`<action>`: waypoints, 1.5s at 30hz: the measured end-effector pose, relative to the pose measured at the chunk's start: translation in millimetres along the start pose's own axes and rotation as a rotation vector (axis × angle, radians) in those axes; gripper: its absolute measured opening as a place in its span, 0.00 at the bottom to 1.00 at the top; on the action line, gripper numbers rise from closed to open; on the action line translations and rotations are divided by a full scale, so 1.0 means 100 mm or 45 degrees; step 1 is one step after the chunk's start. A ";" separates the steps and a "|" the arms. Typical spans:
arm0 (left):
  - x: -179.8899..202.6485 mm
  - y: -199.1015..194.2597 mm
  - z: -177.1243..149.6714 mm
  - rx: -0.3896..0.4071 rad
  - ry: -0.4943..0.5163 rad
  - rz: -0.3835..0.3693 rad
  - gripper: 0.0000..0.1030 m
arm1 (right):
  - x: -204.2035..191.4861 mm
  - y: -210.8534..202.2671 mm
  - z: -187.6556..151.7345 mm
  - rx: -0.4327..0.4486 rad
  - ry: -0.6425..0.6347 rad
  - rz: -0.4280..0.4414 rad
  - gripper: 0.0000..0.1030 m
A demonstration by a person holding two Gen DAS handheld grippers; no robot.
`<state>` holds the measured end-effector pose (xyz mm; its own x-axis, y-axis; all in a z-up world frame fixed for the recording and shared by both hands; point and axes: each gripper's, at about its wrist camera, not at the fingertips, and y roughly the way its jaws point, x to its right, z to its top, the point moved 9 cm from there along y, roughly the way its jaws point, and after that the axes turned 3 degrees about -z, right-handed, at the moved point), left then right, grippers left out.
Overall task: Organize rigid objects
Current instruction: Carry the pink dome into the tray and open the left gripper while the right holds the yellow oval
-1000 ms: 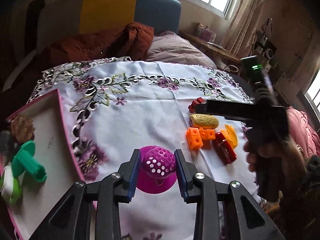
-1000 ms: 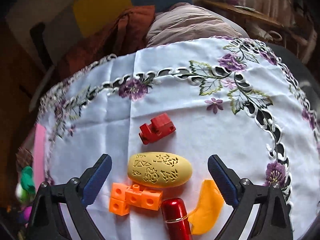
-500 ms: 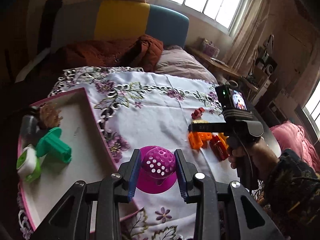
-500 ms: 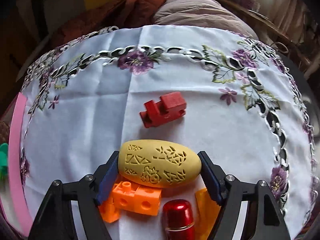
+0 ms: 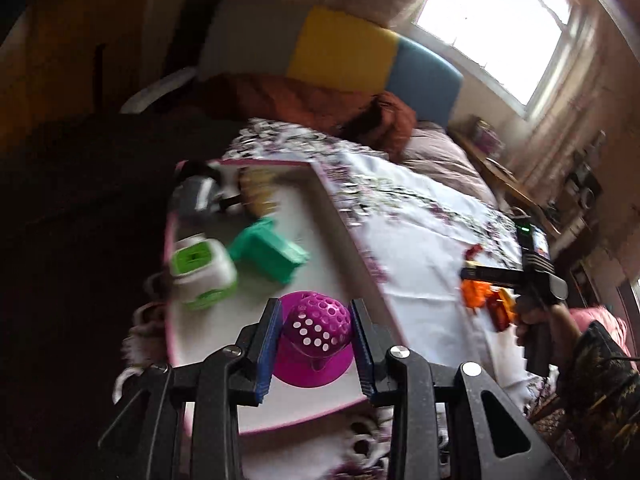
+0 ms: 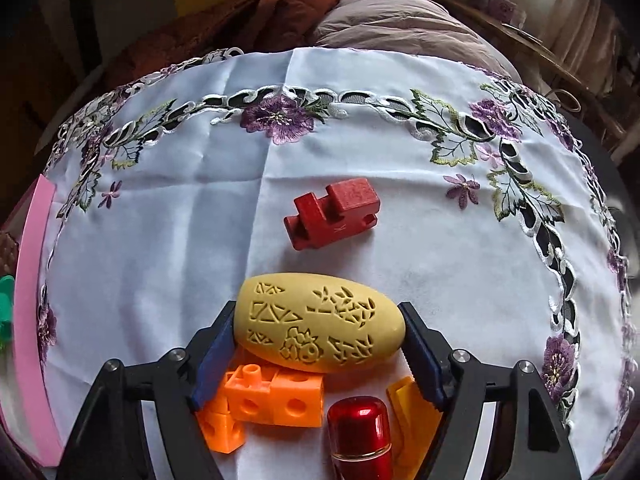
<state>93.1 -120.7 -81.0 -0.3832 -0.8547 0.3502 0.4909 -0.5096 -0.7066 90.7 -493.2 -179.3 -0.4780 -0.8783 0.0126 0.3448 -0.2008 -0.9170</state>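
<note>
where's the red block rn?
Right wrist view: the red block lies alone on the white embroidered cloth, just beyond the yellow carved oval that sits between the right gripper's pads, not touching it.

The right tool [image 6: 318, 346] clamps the yellow carved oval [image 6: 320, 322] above orange blocks [image 6: 260, 408].

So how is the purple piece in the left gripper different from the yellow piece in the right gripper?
The purple perforated dome has round holes and a flared rim; the yellow oval block carries carved triangles and leaf shapes. The dome sits narrow between the left gripper jaws, while the block spans the right gripper lengthwise. The dome is over the pink-edged tray; the block is over the embroidered cloth. Both are clamped.
</note>
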 end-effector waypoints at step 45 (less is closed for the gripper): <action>0.18 0.26 0.33 0.015 0.136 0.072 0.43 | -0.06 -0.03 0.01 0.019 -0.076 -0.012 0.74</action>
<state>124.6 -152.8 -72.8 -0.4357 -0.8670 0.2419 0.5231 -0.4626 -0.7158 93.3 -488.2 -176.1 -0.4322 -0.9006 0.0455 0.3526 -0.2152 -0.9107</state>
